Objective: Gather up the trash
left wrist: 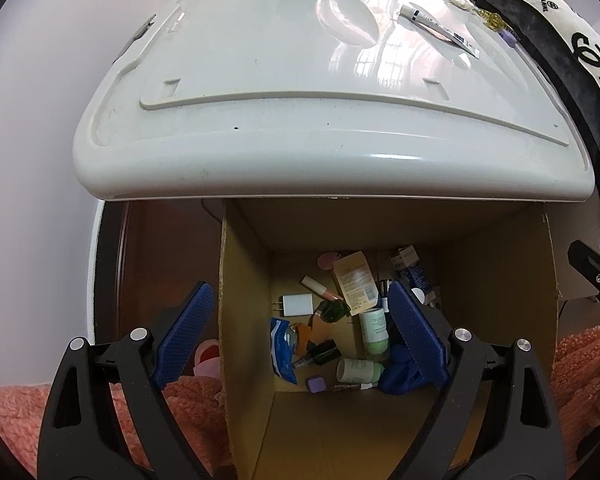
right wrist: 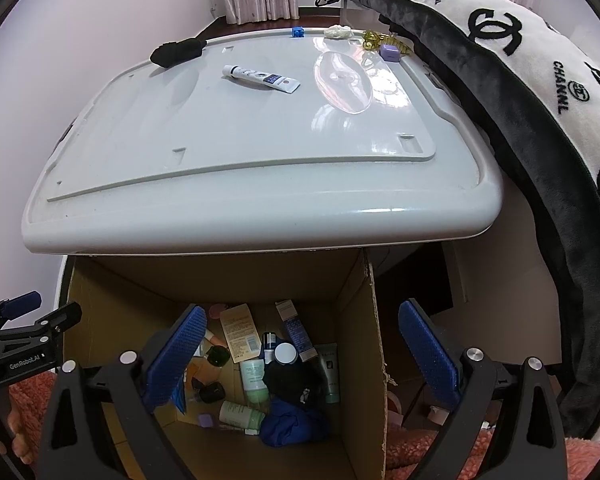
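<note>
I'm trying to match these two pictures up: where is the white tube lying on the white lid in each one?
Left wrist view: the white tube lies upper right on the white lid.
Right wrist view: the white tube lies upper centre, left of the lid's middle.
Shared landmark: the cardboard box below the lid.

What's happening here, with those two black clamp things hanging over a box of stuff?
A person is clearing trash using two hand-held tools. The left gripper and the right gripper both hang open and empty above a brown cardboard box already holding bottles, tubes and a crumpled blue cloth. On the glossy white plastic lid behind the box, a white squeeze tube, a black cloth bundle and several small bits at its far edge are not yet collected.
</note>
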Action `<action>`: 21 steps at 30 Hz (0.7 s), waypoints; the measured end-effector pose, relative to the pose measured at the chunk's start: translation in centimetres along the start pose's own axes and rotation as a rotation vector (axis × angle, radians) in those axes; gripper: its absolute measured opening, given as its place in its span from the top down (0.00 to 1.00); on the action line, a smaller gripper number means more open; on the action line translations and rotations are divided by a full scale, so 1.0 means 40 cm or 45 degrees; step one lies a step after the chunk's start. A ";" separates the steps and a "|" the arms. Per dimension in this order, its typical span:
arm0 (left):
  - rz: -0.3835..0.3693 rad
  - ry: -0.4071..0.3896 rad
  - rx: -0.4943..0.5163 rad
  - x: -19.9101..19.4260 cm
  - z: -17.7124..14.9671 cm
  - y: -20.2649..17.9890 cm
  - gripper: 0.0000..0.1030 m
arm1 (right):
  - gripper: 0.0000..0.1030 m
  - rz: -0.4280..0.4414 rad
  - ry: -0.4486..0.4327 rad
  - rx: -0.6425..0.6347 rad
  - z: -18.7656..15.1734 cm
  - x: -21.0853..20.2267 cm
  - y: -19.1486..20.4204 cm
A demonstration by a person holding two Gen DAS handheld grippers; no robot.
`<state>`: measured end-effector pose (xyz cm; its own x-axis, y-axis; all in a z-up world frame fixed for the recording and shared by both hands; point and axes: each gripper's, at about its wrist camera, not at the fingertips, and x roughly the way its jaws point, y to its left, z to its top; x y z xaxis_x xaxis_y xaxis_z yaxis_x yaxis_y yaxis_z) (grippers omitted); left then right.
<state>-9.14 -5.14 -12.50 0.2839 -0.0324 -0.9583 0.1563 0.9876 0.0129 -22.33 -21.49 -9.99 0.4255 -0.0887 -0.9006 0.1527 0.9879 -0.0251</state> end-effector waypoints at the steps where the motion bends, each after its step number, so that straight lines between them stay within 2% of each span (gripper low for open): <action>1: 0.001 -0.001 -0.001 0.000 0.000 0.000 0.16 | 0.07 0.001 0.000 0.001 0.000 0.000 0.000; 21: 0.004 0.015 -0.004 0.008 0.005 0.003 0.16 | 0.07 -0.003 0.019 -0.012 -0.002 0.013 0.001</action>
<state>-8.85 -5.06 -12.75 0.2734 -0.0275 -0.9615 0.1528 0.9881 0.0152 -22.17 -21.50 -10.49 0.4120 -0.0891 -0.9068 0.1454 0.9889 -0.0311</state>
